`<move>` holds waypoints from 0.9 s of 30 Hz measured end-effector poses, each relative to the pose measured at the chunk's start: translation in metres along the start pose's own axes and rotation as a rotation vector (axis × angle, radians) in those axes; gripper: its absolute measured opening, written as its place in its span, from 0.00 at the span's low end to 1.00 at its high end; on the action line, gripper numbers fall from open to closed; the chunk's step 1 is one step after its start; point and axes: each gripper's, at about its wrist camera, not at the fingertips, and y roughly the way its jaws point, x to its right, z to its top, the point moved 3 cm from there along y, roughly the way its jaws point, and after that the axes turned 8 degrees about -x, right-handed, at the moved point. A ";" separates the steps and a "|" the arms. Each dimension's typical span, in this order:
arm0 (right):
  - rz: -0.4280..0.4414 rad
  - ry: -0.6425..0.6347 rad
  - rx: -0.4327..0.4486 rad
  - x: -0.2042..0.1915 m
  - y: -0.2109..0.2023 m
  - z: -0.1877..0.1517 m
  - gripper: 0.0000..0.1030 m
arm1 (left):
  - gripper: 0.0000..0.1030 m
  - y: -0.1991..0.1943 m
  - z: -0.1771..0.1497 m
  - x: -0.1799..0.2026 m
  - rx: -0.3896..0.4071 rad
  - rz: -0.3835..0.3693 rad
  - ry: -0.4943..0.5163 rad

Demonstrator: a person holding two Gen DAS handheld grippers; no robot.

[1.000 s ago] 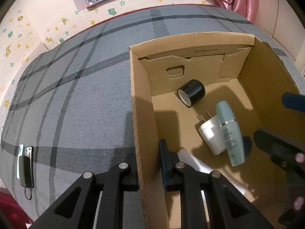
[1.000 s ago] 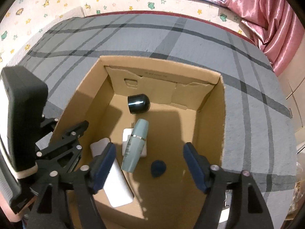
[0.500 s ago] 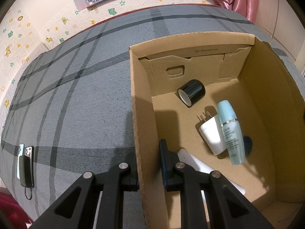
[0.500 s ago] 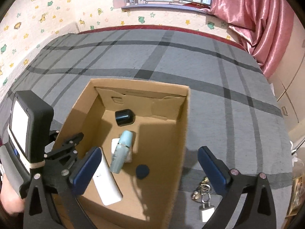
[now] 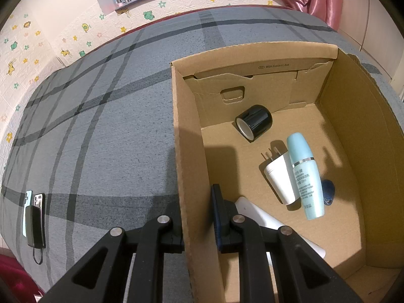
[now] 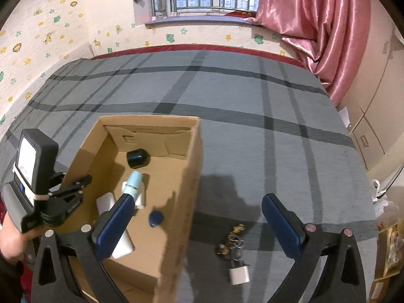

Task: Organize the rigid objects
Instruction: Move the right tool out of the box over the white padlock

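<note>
keys lie on our grey plaid bedspread just outside the cardboard box, between our right gripper's wide-spread, empty jaws. our left gripper pinches the box's side wall. inside lie a bottle, charger and black cap.

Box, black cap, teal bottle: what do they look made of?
Box: corrugated cardboard, matte brown; torn flap edges and a folded-in handle cutout show.
Black cap: looks like glossy plastic; sharp highlights, pale lining inside.
Teal bottle: probably plastic, smooth satin finish, with a shiny metallic-looking collar band.
</note>
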 end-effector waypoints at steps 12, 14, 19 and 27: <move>-0.062 0.091 0.037 0.052 -0.004 -0.033 1.00 | 0.16 0.000 0.000 -0.001 0.001 0.002 0.001; -0.079 0.095 0.033 0.057 -0.002 -0.040 1.00 | 0.16 0.000 -0.001 -0.001 0.001 0.002 0.001; -0.095 0.124 0.024 0.069 0.005 -0.059 1.00 | 0.17 0.001 -0.001 -0.001 0.002 0.000 -0.002; -0.122 0.130 0.012 0.074 0.019 -0.087 1.00 | 0.17 0.001 0.000 0.000 0.002 0.004 0.000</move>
